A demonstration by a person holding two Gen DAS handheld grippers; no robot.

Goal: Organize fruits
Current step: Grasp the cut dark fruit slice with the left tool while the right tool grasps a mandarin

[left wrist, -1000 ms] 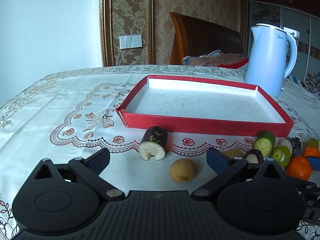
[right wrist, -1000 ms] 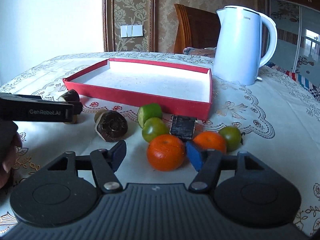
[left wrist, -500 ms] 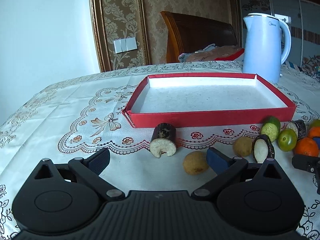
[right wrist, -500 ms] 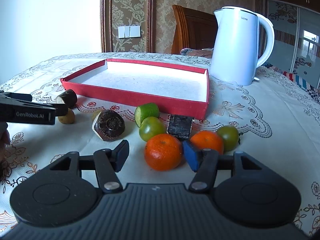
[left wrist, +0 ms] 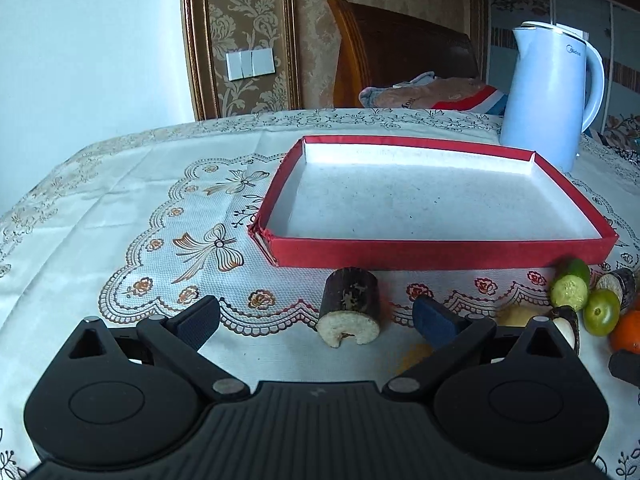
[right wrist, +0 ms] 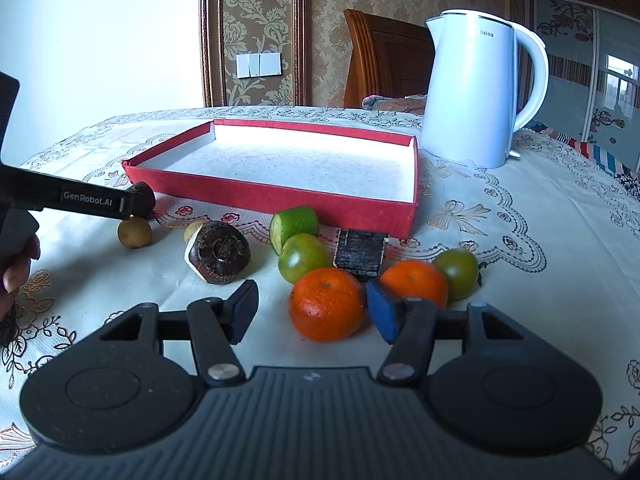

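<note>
A shallow red tray (left wrist: 436,253) (right wrist: 280,200) stands empty on the tablecloth. In the left wrist view my open left gripper (left wrist: 316,314) hangs over a dark sugarcane piece (left wrist: 350,306) just in front of the tray. In the right wrist view my open right gripper (right wrist: 314,306) straddles an orange (right wrist: 326,308). Around it lie a second orange (right wrist: 414,280), two green tomatoes (right wrist: 302,256) (right wrist: 458,266), a cucumber piece (right wrist: 294,224), a dark block (right wrist: 362,252), a dark round piece (right wrist: 218,252) and a small brown fruit (right wrist: 134,232).
A white kettle (right wrist: 476,92) stands behind the tray's right corner. A wooden chair (left wrist: 396,52) with cloth on it is at the table's far edge. The left gripper's body (right wrist: 76,200) reaches in from the left in the right wrist view.
My left gripper has shifted over the sugarcane piece, so the small brown fruit now lies mostly hidden under its right finger. My right gripper has closed in slightly on the orange.
</note>
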